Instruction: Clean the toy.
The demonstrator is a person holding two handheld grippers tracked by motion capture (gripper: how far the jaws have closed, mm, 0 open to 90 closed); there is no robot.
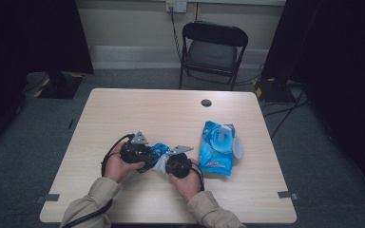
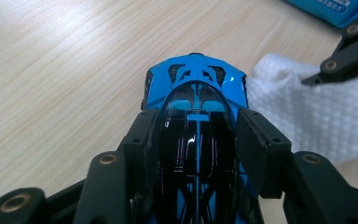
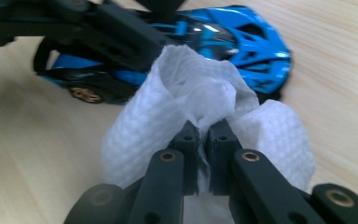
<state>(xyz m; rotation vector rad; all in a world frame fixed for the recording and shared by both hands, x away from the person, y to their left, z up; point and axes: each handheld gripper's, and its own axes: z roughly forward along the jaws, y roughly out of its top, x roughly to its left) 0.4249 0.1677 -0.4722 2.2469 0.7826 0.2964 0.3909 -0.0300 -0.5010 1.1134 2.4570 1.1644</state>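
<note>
A blue and black toy car (image 2: pixel 196 98) is clamped by its sides between the pads of my left gripper (image 2: pixel 196 140), nose pointing away. In the high view the left gripper (image 1: pixel 145 154) and car (image 1: pixel 159 150) sit at the table's front middle. My right gripper (image 3: pixel 204 135) is shut on a white wet wipe (image 3: pixel 200 100), which bunches up against the car (image 3: pixel 242 42) beside the left gripper's jaw. From the left gripper view the wipe (image 2: pixel 307 102) lies to the car's right, with the right gripper's jaws over it. The right gripper (image 1: pixel 171 161) meets the car in the high view.
A blue pack of wet wipes (image 1: pixel 217 147) with its lid flap open lies to the right of my hands. The light wooden table (image 1: pixel 138 109) has a cable hole (image 1: pixel 206 102) near its far edge. A black folding chair (image 1: pixel 211 52) stands behind the table.
</note>
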